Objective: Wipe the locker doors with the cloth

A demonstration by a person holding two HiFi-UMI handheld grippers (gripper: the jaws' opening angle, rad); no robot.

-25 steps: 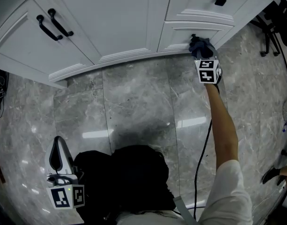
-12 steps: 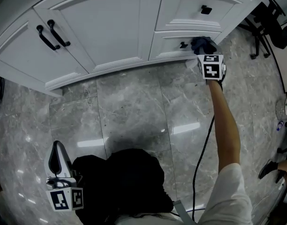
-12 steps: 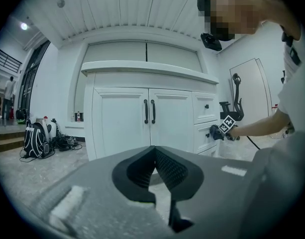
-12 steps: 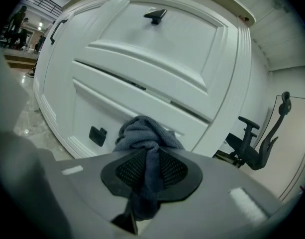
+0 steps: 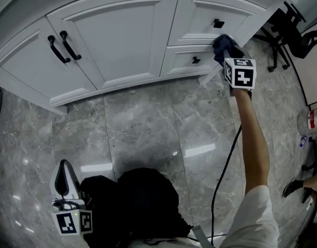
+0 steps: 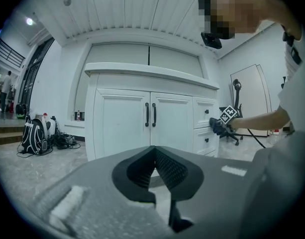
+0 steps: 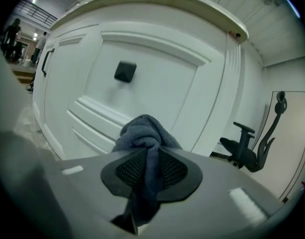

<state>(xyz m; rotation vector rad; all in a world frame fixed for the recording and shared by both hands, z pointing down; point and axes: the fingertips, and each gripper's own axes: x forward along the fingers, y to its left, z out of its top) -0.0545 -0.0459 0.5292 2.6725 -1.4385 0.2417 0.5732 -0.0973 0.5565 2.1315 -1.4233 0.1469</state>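
Note:
A white cabinet (image 5: 117,40) with two doors and a stack of drawers stands ahead. My right gripper (image 5: 226,49) is shut on a dark blue-grey cloth (image 5: 222,42), bunched at the right edge of the upper drawer front (image 5: 210,12), just right of its black knob (image 5: 219,23). In the right gripper view the cloth (image 7: 145,133) bulges out between the jaws of the right gripper (image 7: 148,158), below the knob (image 7: 125,71). My left gripper (image 5: 63,182) hangs low by the person's side, far from the cabinet; in its own view the left gripper (image 6: 154,156) is shut and empty.
The two doors carry black bar handles (image 5: 63,46). A lower drawer has its own knob (image 5: 196,60). A black office chair (image 5: 295,27) stands right of the cabinet. A cable (image 5: 223,174) trails from the right arm over the grey marble floor (image 5: 142,123). Bags (image 6: 38,133) lie left of the cabinet.
My right gripper has carried the cloth up from the lower drawer's bottom edge to the upper drawer front, right of its knob. The left gripper has stayed put.

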